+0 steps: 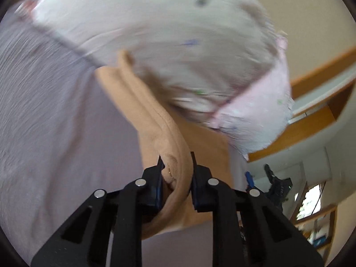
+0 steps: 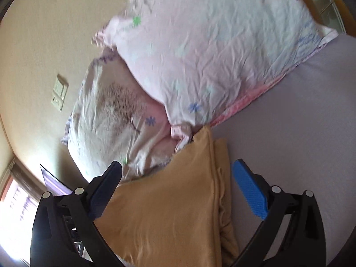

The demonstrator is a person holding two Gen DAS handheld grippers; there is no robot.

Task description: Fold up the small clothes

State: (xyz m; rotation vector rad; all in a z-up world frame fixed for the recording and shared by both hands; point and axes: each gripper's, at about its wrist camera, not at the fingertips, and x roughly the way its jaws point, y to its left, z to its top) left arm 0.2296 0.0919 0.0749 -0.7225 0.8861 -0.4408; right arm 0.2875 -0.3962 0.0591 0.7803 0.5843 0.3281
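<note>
A tan, peach-coloured small garment [image 1: 155, 120] lies on the lilac bed sheet [image 1: 55, 122]. My left gripper [image 1: 176, 162] is shut on a bunched folded edge of the garment. In the right wrist view the garment [image 2: 173, 204] lies in flat folded layers. My right gripper [image 2: 178, 171] is open wide above it, one finger on each side, holding nothing.
A pink flowered pillow [image 2: 211, 44] lies on a second pillow with a tree print [image 2: 115, 111], right behind the garment. A cream wall with a switch plate [image 2: 59, 92] is on the left. A wooden bed frame [image 1: 311, 120] and shelves [image 1: 316, 218] are to the right.
</note>
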